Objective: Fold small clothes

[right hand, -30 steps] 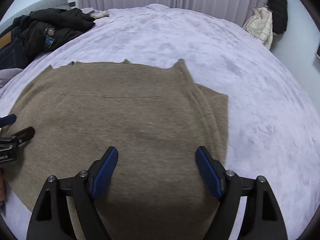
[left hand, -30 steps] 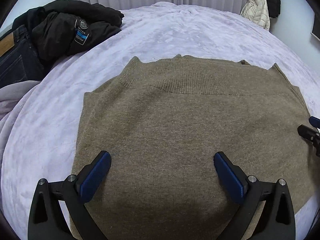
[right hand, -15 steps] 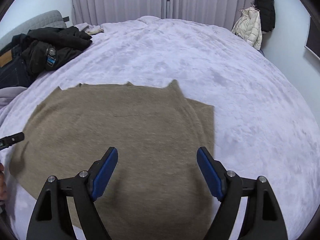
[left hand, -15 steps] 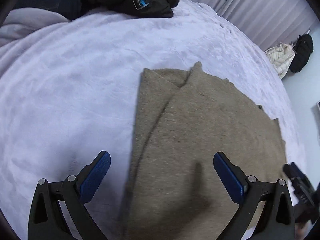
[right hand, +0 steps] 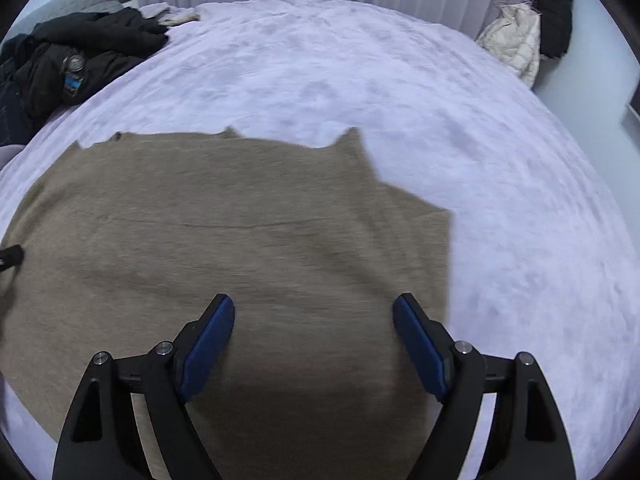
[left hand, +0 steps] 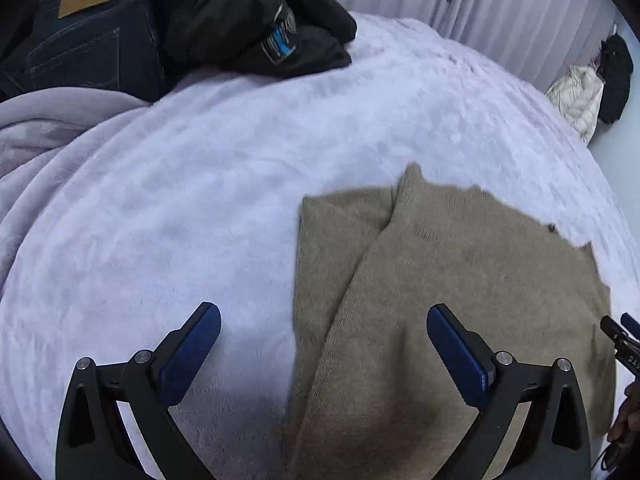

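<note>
Brown knitted wool is what the small sweater is made of, and it is laid flat on the pale lilac fleece blanket of the bed, with its sleeves already turned in along both sides. The left hand-held gripper is held above the left border of the sweater, and its blue pads are wide apart with nothing between them. The right hand-held gripper is held above the right part, also wide apart and empty.

The next fold is judged to be made best when both near corners are pinched through all layers at the same time, lifted evenly and carried toward the far edge, so that the turned-in sleeves are not pulled out.

A tan leather patch is seen on the dark blue jeans, and a blue-and-white label on the black jacket, but no writing can be read on them.
</note>
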